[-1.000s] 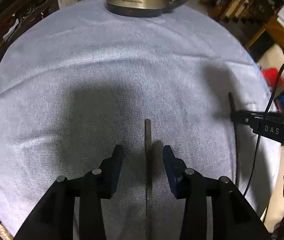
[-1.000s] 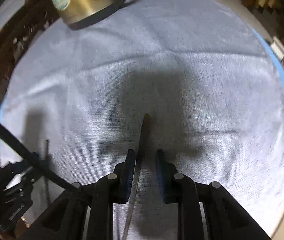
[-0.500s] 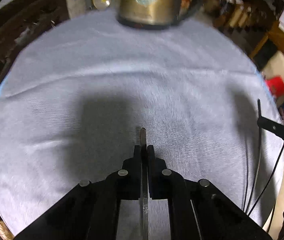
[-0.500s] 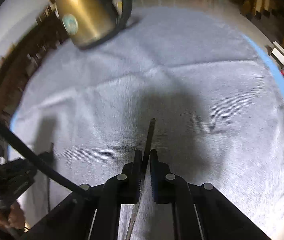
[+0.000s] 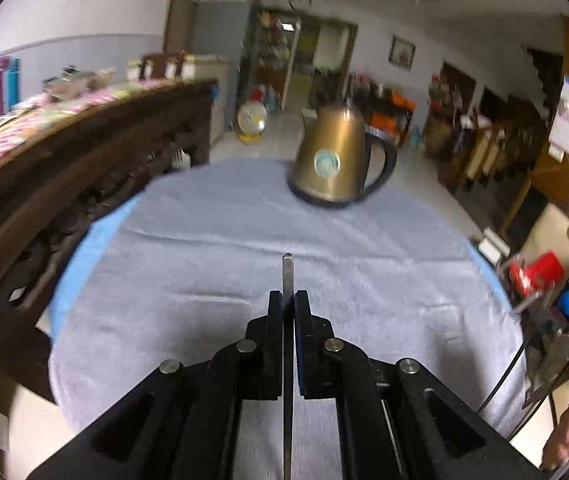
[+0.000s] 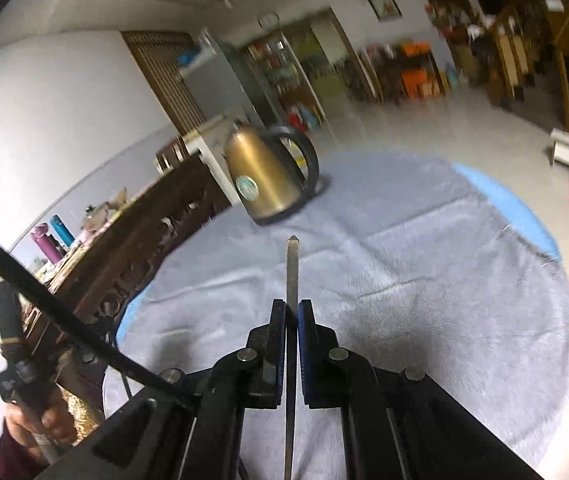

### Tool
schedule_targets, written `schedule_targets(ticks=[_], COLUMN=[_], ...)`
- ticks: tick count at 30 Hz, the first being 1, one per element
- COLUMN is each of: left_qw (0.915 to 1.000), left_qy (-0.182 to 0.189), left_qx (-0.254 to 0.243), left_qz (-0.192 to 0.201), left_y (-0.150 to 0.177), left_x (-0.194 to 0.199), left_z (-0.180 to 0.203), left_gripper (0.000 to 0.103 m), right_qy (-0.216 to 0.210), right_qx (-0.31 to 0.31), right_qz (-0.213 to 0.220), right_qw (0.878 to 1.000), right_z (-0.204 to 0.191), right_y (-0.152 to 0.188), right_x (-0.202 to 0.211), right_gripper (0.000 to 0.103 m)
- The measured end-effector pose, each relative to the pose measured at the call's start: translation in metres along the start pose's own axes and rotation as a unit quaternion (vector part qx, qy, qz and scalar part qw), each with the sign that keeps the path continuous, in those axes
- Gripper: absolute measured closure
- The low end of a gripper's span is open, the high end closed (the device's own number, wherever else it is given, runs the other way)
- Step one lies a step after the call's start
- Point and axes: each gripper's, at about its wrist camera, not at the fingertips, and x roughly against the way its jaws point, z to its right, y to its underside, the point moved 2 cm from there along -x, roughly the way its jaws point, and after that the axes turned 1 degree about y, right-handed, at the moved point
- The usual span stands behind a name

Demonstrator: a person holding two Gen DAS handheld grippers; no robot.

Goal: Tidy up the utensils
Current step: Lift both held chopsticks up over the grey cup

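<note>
Left tongs (image 5: 288, 304): pinched tight on a flat metal utensil (image 5: 287, 276), its handle end poking forward from between the pads toward 12 o'clock, the rest running back under the camera out of view.
Left utensil position: raised off the grey cloth (image 5: 212, 264), carried roughly level, not touching it.
Right tongs (image 6: 291, 312): likewise clamped on a second thin metal utensil (image 6: 292, 272), whose pointed end also aims at 12 o'clock; which kind of utensil each is cannot be told, since only the narrow ends show.
Right utensil position: in the air above the cloth, apart from it.
Surface (image 6: 516, 208): round, covered by the grey cloth with a blue edge showing at about 2 o'clock in the right view.
Kettle (image 5: 334, 160): brass-coloured with a black handle, standing at the far side of the surface, at 12 to 1 o'clock in the left view and 11 o'clock in the right view (image 6: 268, 176).
Step in hand: I judge this the carry phase, both pieces picked up and held clear.
Next move: no tray or holder is visible, so the destination is uncertain; likely it calls for bringing both pieces to one spot, keeping them parallel and level, lowering until they rest on the cloth, then easing the grip.
</note>
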Motion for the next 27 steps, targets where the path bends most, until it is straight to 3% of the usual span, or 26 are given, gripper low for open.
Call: schedule_targets(ticks=[10,27], left_qw=[0.9961,0.988], left_qy=[-0.002,0.034], left_qx=[0.025,0.021], left_qz=[0.084,0.149], left_y=[0.025,0.022], left_x=[0.099,0.178], left_z=[-0.012,0.013], left_gripper=[0.098,0.098], right_qy=[0.018,0.025], right_qx=[0.023,0.057], right_qz=[0.083,0.154], right_qw=[0.996,0.986], right_z=[-0.024,-0.059], right_y=[0.031,0.045], right_x=[0.091,0.163], right_gripper=[0.096,0.096])
